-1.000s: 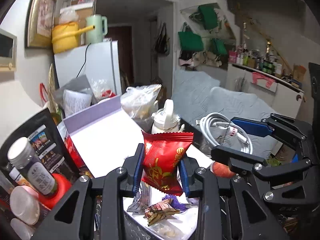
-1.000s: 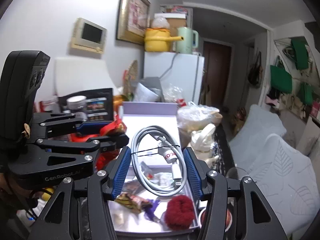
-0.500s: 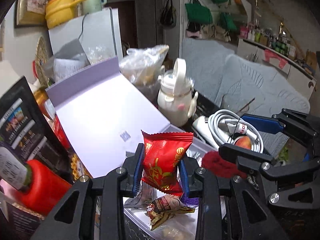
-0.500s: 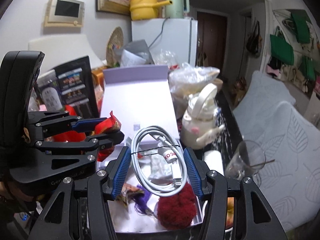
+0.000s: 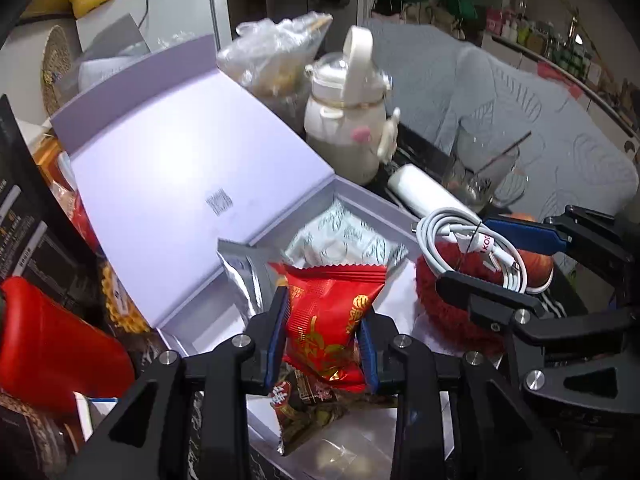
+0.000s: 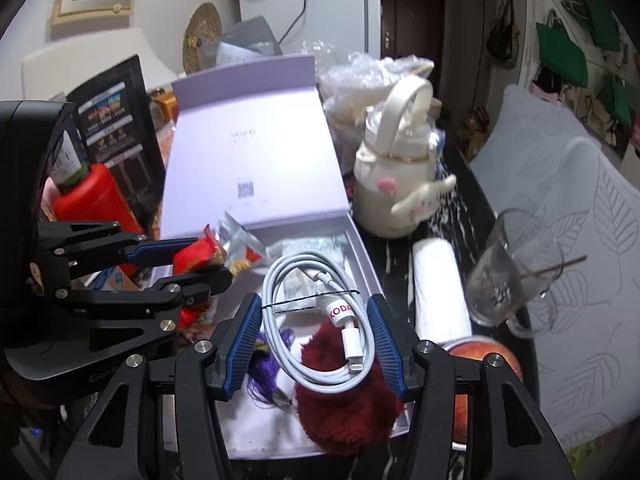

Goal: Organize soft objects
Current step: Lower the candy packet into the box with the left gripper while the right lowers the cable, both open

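My left gripper (image 5: 323,330) is shut on a red snack packet (image 5: 330,320) and holds it over the open lavender box (image 5: 360,202). The packet also shows in the right wrist view (image 6: 198,256). My right gripper (image 6: 314,340) is shut on a coiled white charging cable (image 6: 316,316), held above the box (image 6: 362,256) and over a dark red fluffy ball (image 6: 348,392). In the left wrist view the cable (image 5: 468,248) hangs above the ball (image 5: 452,312). Inside the box lie a white-green packet (image 5: 344,240), a silver packet (image 5: 244,268) and small wrapped sweets (image 5: 304,404).
The box lid (image 6: 248,160) stands open at the back. A cream bottle (image 6: 396,184), a white roll (image 6: 438,288), a glass mug (image 6: 508,280) and an apple (image 6: 476,360) sit to the right of the box. A red bottle (image 6: 92,196) and a black package (image 6: 116,120) stand left.
Both grippers have moved forward and down towards the open box, still holding the packet and the cable. The box interior and its packets now fill the view.
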A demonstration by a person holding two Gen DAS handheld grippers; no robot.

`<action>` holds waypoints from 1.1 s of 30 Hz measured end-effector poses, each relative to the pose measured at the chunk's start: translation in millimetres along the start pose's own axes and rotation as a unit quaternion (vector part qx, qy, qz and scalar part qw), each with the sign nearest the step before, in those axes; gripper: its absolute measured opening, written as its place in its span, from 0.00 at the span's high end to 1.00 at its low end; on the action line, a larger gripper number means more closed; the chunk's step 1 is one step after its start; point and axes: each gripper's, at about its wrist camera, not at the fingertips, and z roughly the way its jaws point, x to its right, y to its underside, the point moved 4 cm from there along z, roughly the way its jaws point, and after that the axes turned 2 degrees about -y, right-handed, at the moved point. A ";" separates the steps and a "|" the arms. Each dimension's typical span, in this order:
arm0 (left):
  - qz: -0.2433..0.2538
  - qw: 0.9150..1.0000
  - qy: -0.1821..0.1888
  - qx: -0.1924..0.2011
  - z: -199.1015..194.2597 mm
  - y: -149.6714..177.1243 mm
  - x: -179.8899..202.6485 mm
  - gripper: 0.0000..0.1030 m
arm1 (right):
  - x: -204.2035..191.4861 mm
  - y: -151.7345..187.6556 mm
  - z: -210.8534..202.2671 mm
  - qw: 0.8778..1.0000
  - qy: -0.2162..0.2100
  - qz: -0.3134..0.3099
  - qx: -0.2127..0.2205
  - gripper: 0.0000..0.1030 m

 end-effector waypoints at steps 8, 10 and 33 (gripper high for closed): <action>0.009 1.000 -0.010 -0.023 25.2 4.5 4.1 0.70 | 8.8 16.7 22.1 1.000 0.006 0.009 -0.025 0.48; 0.012 0.999 -0.015 -0.030 32.5 4.7 3.5 0.70 | 10.5 18.4 26.6 1.000 0.011 0.009 -0.028 0.48; 0.025 0.997 -0.023 -0.065 76.4 6.9 5.6 0.70 | 32.2 25.5 67.4 0.998 0.014 0.026 -0.056 0.48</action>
